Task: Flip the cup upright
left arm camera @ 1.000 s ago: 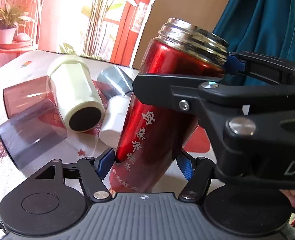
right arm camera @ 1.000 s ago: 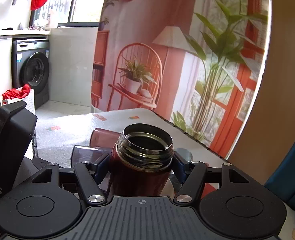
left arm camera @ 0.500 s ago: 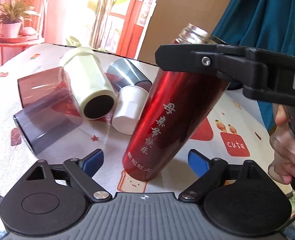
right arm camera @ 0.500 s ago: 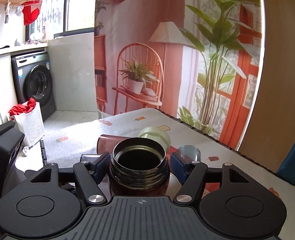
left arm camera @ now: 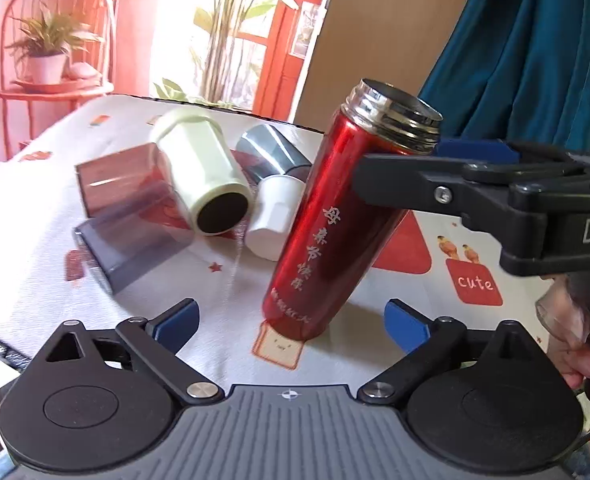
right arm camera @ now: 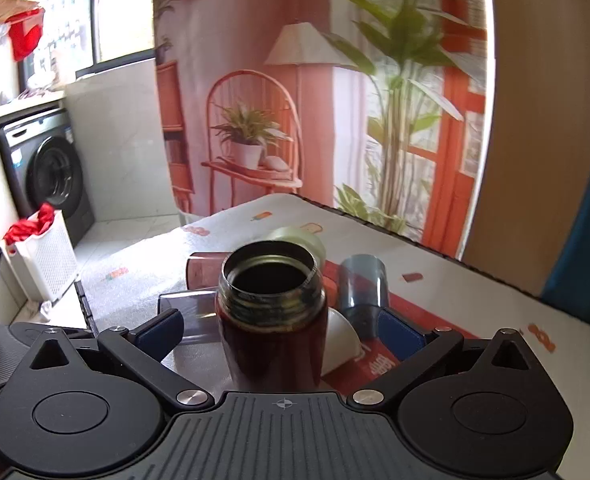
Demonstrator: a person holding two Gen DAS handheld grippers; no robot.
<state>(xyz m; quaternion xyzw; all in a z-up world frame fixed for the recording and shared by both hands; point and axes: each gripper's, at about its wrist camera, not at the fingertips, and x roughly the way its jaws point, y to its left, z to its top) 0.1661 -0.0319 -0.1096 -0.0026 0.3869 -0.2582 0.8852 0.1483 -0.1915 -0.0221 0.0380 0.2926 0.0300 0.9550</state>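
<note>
Red cup (left arm camera: 327,216) base-down on bench (left arm camera: 35,240), mouth up; left tool (left arm camera: 291,320) and right tool (right arm camera: 279,332) spread wide, empty, leaving it free.

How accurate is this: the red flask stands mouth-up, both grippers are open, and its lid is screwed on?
Wrong: the red flask has no lid; the right wrist view looks into its open mouth. It stands mouth-up, with left gripper and right gripper both open.

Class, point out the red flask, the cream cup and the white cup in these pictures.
red flask (left arm camera: 327,216): left wrist view, middle of its red body.
cream cup (left arm camera: 199,164): left wrist view, its side wall.
white cup (left arm camera: 273,220): left wrist view, its side.
</note>
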